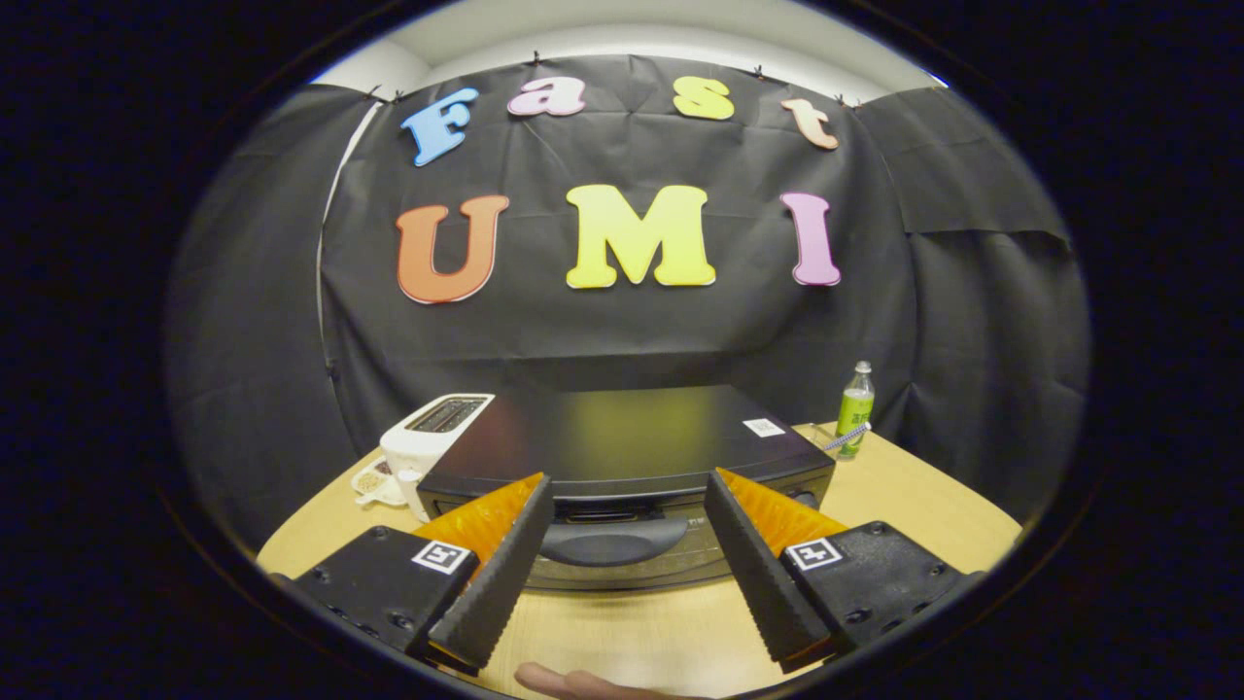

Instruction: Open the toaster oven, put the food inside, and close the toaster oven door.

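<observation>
- Gripper view: the gripper looks straight at the front of the toaster oven, which sits on the wooden table with its door shut.
- The fingers are spread wide and hold nothing; the door handle lies in the gap between them, a little beyond the fingertips, touching neither.
- The step in hand looks to be the first one: taking the handle to open the door.
- To do it well, I would go in level and centred on the handle, so both fingers pass to either side of it without knocking the door face.
- The fisheye bends the handle, and I cannot tell for sure how much room there is behind it for a finger; a slow approach would be wise.
- Then close firmly on the middle of the handle, and pull out and down in an arc about the door's lower edge, not straight back, or the whole oven may slide on the table.
- A white toaster stands just beside the oven, and a green bottle near its far corner; both are clear of the door's swing.
- No food that I can make out.
</observation>
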Action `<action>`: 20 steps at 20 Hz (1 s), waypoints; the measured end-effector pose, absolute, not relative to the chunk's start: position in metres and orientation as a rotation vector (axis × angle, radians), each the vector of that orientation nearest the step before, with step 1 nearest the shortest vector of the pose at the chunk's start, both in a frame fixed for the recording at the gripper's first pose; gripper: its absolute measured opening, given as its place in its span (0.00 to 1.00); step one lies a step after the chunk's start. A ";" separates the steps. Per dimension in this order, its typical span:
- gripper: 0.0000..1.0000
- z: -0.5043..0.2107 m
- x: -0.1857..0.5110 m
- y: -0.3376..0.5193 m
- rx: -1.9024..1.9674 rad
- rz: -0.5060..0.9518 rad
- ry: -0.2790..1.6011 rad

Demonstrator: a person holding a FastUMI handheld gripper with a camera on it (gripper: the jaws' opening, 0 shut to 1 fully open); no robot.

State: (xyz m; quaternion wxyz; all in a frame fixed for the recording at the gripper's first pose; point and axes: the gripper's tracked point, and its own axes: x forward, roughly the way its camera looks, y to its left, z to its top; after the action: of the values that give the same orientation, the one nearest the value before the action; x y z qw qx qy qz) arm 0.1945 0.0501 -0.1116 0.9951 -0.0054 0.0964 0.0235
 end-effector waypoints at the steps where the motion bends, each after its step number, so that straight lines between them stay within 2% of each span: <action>1: 1.00 -0.119 0.199 0.055 -0.009 0.062 0.208; 5: 1.00 -0.145 0.214 0.056 0.009 0.075 0.270; 10: 1.00 -0.145 0.219 0.054 -0.021 0.075 0.263; 20: 1.00 -0.156 0.181 0.050 -0.044 0.084 0.242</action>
State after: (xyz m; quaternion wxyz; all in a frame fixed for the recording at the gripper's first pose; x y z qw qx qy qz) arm 0.1812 0.0496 -0.1558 0.9916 -0.0217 0.1205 0.0421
